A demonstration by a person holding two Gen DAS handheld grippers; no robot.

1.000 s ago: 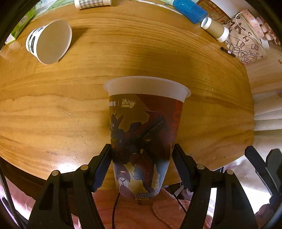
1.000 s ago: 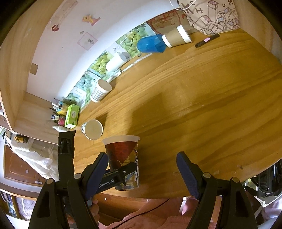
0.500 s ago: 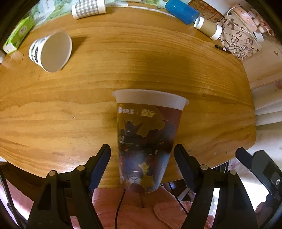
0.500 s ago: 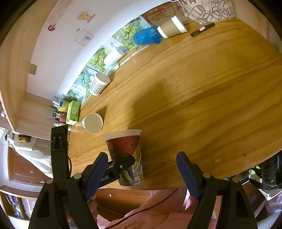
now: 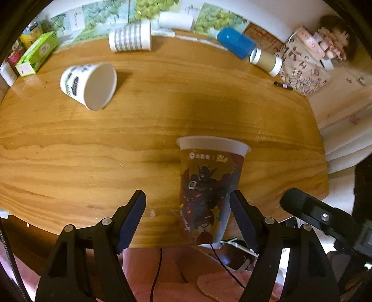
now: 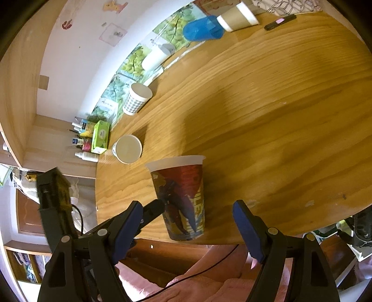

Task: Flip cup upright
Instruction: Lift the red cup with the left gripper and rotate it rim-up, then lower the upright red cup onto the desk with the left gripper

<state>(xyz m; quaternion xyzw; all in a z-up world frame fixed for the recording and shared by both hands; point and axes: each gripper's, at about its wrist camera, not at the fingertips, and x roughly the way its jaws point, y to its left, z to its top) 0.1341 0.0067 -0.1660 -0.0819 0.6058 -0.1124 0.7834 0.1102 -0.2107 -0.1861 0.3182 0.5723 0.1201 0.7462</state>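
Observation:
A tall cup with a dark red robot print and a white rim (image 5: 210,185) stands upright near the front edge of the wooden table (image 5: 144,130). It also shows in the right wrist view (image 6: 182,197). My left gripper (image 5: 188,216) is open, and the cup stands between its fingers toward the right one, apart from both. My right gripper (image 6: 188,227) is open and empty, just in front of the cup. A white cup with a black print (image 5: 89,84) lies on its side at the far left.
Along the back wall are a striped cup lying down (image 5: 130,40), a white cup (image 5: 175,21), a blue cup (image 5: 236,45), a brown paper cup (image 5: 265,60), a patterned bag (image 5: 302,74) and a green box (image 5: 37,53). A pen (image 5: 282,85) lies by the bag.
My left gripper has opened and let go of the printed cup, which now stands on the table. The gripper has drawn back and to the left.

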